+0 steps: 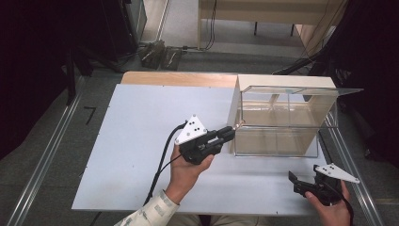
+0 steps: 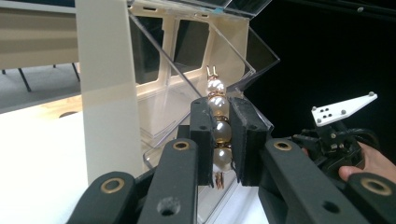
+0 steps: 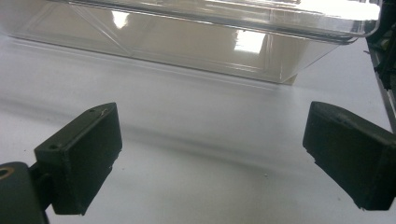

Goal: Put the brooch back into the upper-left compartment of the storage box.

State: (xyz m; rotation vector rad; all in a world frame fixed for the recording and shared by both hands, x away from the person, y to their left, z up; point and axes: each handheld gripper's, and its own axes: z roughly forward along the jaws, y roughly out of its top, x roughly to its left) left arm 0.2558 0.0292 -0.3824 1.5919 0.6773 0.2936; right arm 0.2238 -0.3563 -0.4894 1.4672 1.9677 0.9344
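item: short strand of cream pearl beads with gold spacers (image 2: 218,126), upright at centre of the left gripper view, clamped between the pads of the left gripper (image 2: 219,140), its gold tip poking above the jaws. in the high view the left gripper (image 1: 229,133) sits mid-frame, tips at the left front corner of the clear plastic box with open lid (image 1: 282,136). white table (image 1: 136,141) beneath. right gripper (image 3: 210,158), lower right of the high view, jaws spread wide, nothing between them, low over the table.

Bright tabletop, dark surroundings, mild glare
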